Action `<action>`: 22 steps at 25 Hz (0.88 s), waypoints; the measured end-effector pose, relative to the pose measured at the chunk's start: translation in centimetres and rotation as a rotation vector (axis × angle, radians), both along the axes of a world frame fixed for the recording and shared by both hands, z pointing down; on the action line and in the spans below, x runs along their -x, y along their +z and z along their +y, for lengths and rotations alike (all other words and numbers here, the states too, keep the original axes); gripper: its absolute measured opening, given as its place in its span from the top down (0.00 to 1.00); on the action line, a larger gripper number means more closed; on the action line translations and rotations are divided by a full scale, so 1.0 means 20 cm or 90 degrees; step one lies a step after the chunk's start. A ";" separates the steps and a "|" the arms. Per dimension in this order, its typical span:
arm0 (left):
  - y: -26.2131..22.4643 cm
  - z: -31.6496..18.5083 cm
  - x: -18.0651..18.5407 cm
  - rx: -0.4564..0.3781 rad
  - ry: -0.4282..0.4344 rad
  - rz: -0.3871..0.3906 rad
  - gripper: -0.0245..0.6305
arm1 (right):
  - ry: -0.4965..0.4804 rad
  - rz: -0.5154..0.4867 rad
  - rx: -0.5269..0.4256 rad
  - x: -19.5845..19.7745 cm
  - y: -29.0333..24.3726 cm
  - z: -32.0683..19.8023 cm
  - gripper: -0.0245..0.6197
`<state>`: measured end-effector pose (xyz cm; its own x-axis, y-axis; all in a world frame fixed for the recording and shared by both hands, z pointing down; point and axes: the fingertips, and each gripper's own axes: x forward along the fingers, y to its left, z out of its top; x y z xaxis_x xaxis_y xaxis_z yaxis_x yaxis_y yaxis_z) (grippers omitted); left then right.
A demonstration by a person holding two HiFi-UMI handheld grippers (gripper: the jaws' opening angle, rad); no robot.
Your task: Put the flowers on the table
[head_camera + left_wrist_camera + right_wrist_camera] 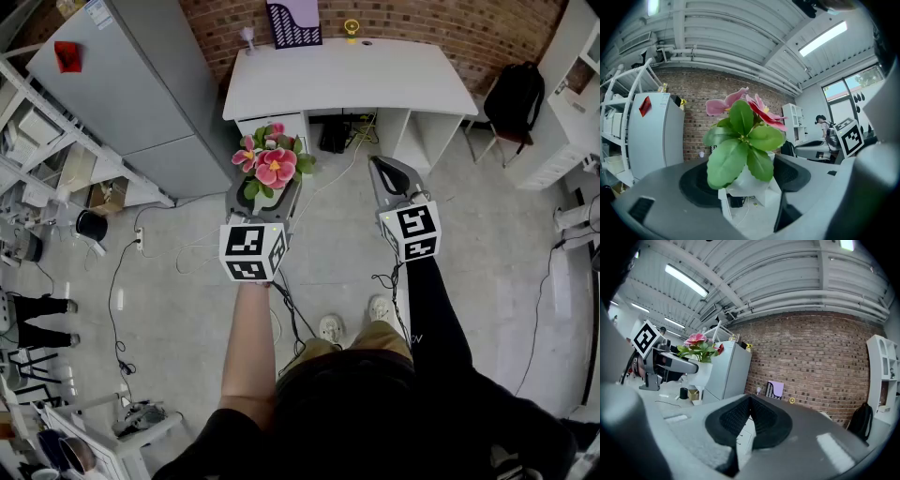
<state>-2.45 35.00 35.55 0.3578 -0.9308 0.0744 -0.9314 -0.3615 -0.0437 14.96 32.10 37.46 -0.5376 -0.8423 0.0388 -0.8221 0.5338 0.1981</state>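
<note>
1. Our left gripper [264, 199] pinches the flowers [270, 161] by their white pot [749, 182], in the air short of the table's [394, 84] near edge.
2. Our right gripper [749, 404] is pressed together, empty.
3. Likely light and top-heavy — we hold the stiff pot, never the petals.

Head view: I'm looking steeply down from the person's head, floor [187, 309] far below, worktop [347, 80] at top edge. Left gripper view sits low behind its fingers [792, 176], facing the brick wall [693, 93], flowers [743, 140] right at the lens. Right gripper view faces the same wall from alongside. All three share flowers and grey fridge [122, 84].
</note>
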 end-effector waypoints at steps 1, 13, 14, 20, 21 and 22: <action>0.00 0.00 0.01 0.000 -0.001 0.001 0.45 | 0.001 0.000 -0.001 0.01 0.00 0.01 0.96; 0.01 -0.02 0.11 -0.001 -0.002 0.005 0.45 | 0.001 -0.044 -0.005 0.10 -0.02 0.00 0.96; 0.01 -0.03 0.11 -0.002 -0.003 0.005 0.45 | 0.001 -0.043 -0.006 0.10 -0.02 -0.01 0.96; 0.01 -0.17 0.09 -0.003 -0.006 0.003 0.45 | -0.005 -0.051 -0.008 0.08 -0.03 -0.16 0.96; 0.01 -0.21 0.09 -0.005 -0.006 0.001 0.45 | -0.007 -0.052 -0.007 0.08 -0.02 -0.20 0.96; 0.01 -0.24 0.08 -0.006 -0.006 0.000 0.45 | -0.010 -0.052 -0.007 0.08 -0.01 -0.24 0.96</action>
<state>-4.04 30.16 35.82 0.3487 -0.9350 0.0650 -0.9348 -0.3519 -0.0474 13.35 27.31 37.17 -0.5514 -0.8341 -0.0147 -0.8276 0.5447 0.1359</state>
